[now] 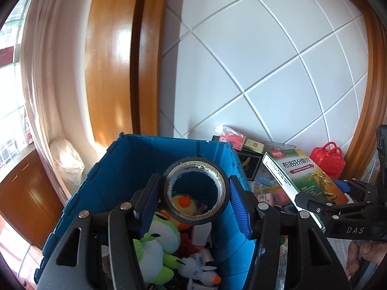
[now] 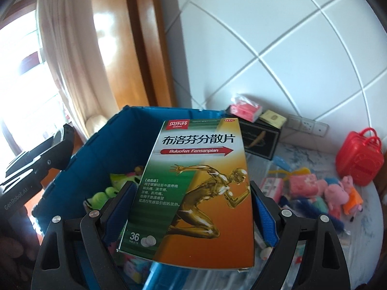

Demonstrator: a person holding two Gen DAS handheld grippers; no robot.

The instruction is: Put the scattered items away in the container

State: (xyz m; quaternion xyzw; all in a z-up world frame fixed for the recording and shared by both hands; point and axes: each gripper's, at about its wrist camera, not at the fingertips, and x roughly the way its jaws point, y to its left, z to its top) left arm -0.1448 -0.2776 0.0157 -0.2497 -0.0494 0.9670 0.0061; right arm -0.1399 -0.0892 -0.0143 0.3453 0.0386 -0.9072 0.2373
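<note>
A blue plastic crate [image 1: 116, 181] stands in front of me with plush toys [image 1: 154, 249] inside; it also shows in the right wrist view [image 2: 101, 145]. My left gripper [image 1: 194, 193] is shut on a roll of tape [image 1: 194, 191] and holds it above the crate. My right gripper [image 2: 191, 205] is shut on a green and orange medicine box [image 2: 193, 188] over the crate's right side. The box [image 1: 300, 176] and right gripper [image 1: 338, 207] also show in the left wrist view.
Scattered to the right of the crate lie a red toy case [image 2: 360, 159], pink pig plush toys [image 2: 338, 193], a black box [image 2: 261, 140], a pink packet [image 2: 245, 108] and small items. A tiled wall [image 1: 266, 60] rises behind; a wooden door frame [image 1: 116, 60] and curtain stand left.
</note>
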